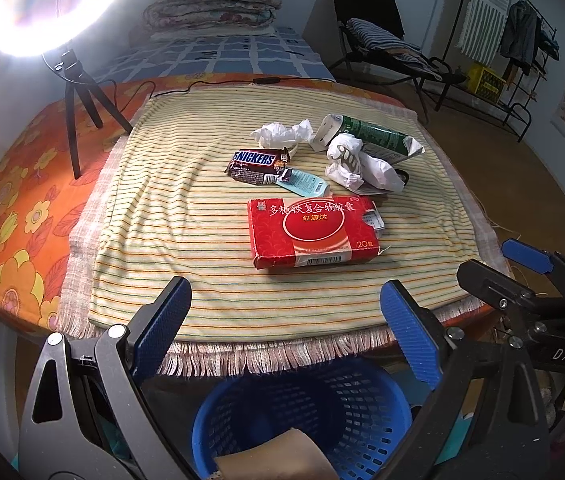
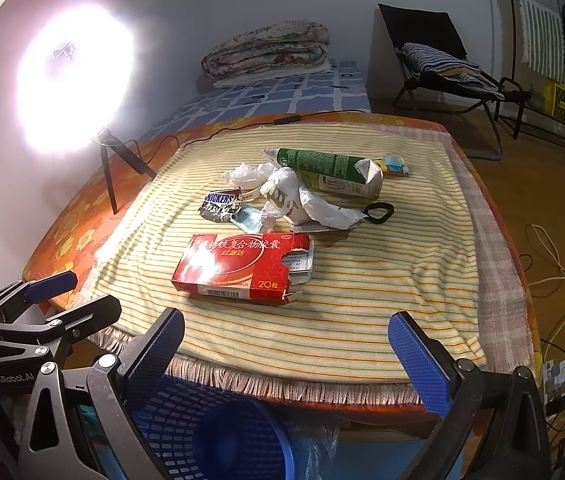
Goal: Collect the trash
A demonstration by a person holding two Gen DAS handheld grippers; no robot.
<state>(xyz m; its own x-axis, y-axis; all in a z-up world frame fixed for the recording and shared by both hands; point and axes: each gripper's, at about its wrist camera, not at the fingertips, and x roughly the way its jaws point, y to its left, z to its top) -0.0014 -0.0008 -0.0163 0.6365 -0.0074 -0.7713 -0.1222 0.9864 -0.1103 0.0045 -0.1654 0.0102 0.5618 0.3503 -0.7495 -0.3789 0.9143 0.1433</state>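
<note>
Trash lies on a striped cloth [image 1: 186, 240] over the table: a red medicine box [image 1: 310, 232] [image 2: 242, 266] nearest, a Snickers wrapper [image 1: 256, 164] [image 2: 220, 202], a light blue packet [image 1: 306, 184], crumpled white tissue [image 1: 280, 132] [image 2: 244, 174], a crumpled white bag [image 1: 358, 162] [image 2: 302, 200] and a green-white carton [image 1: 378, 136] [image 2: 330, 172]. A blue basket [image 1: 306, 412] [image 2: 210, 432] stands below the table's front edge with a brown item [image 1: 278, 456] in it. My left gripper [image 1: 282, 320] is open and empty above the basket. My right gripper [image 2: 286, 344] is open and empty at the table's front edge.
A ring light on a tripod [image 1: 78, 92] [image 2: 110, 160] stands at the table's left, its cable running along the far edge. A black loop [image 2: 378, 212] lies by the bag. Behind are a bed with a folded quilt [image 1: 214, 8], a folding chair [image 1: 378, 40] and a clothes rack [image 1: 514, 40]. Cables [image 2: 554, 280] lie on the floor right.
</note>
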